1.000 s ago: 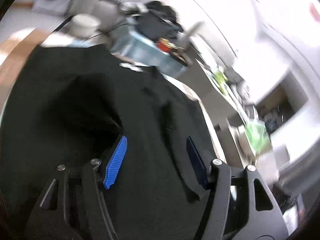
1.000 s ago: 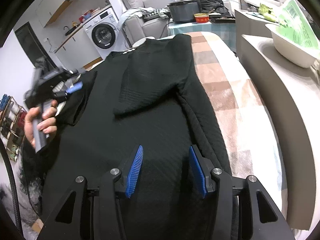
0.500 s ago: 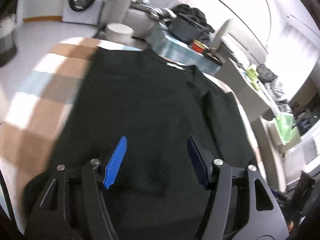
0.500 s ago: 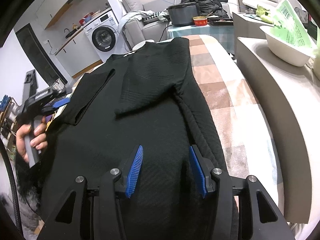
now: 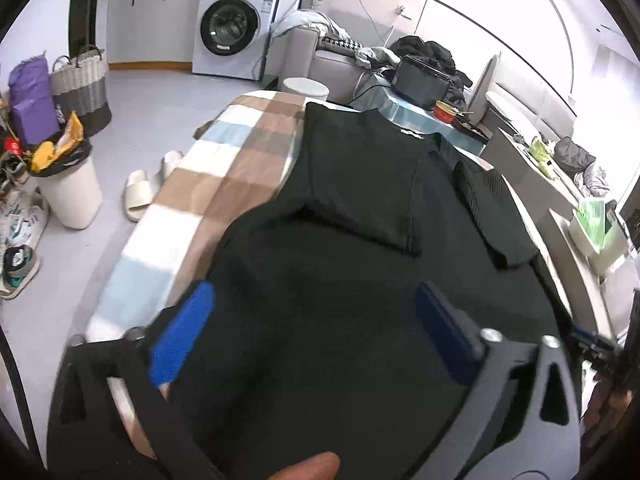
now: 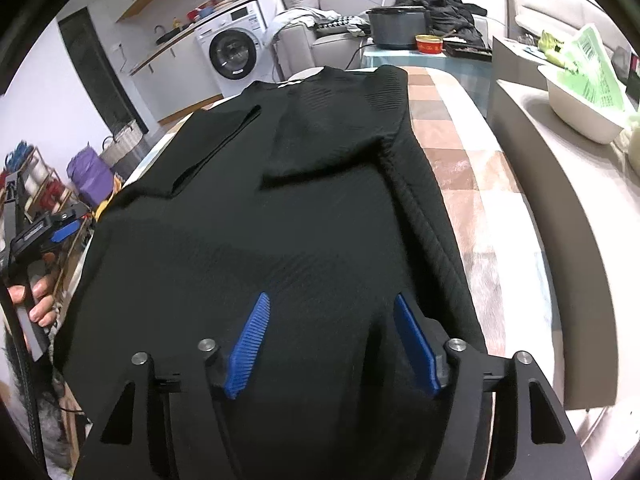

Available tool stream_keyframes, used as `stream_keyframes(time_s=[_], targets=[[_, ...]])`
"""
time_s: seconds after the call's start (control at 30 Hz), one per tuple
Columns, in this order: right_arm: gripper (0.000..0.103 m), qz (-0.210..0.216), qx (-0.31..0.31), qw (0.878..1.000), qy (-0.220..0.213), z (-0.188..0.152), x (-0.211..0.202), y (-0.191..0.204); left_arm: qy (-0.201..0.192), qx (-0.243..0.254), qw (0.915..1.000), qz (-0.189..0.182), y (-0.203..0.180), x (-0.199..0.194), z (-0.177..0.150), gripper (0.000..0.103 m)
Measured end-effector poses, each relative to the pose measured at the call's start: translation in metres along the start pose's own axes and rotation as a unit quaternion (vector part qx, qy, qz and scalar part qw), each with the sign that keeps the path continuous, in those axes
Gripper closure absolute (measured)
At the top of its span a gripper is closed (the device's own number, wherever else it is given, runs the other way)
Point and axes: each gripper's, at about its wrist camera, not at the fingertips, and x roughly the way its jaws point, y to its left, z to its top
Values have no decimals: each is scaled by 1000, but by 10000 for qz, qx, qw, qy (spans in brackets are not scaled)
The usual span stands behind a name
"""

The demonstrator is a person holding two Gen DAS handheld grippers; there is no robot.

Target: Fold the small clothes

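Note:
A black short-sleeved shirt [image 5: 360, 208] lies flat on the checkered table cover [image 5: 208, 184], collar at the far end, both sleeves folded in over the body. My left gripper [image 5: 316, 300] hovers over the shirt's near left part. Its jaws are opening wide, with cloth below them but nothing pinched. It also shows at the left edge of the right wrist view as the left gripper [image 6: 60, 228], gripped by a hand [image 6: 38, 300]. My right gripper [image 6: 332, 298] is over the near hem of the shirt [image 6: 304, 184], its jaws opening, pads off the cloth.
A raised grey ledge [image 6: 560, 216] with a white tub [image 6: 584, 116] runs along the table's right side. On the floor to the left stand a bin [image 5: 68, 196], slippers [image 5: 138, 196] and a basket [image 5: 82, 84]. A pot [image 6: 396, 26] sits on a low table beyond the collar.
My left gripper has swung back from the left sleeve towards the near end, and the sleeve lies folded on the body. Both grippers' jaws have widened. The right gripper has shifted slightly.

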Motion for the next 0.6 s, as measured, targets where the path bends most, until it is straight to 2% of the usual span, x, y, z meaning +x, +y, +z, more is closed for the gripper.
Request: stream_keyframes(time_s=[0.07,0.3,0.47,0.6], targets=[[24,-9,29,10000,-43,-7,-5,-3,-16,76,10000,29,2,-16,-13,1],[21,-108,132,9998,-50,-24,-27,-21,6,251,9994,220,12,-55,-53,1],[21,-276,29,9996,76,-39,-37,-32,38,-41,9989,472,42,-71,-77,1],[21,-402,112,9990,166,-49,-36,-44,194,-215,9977,621,62,-70,-89,2]])
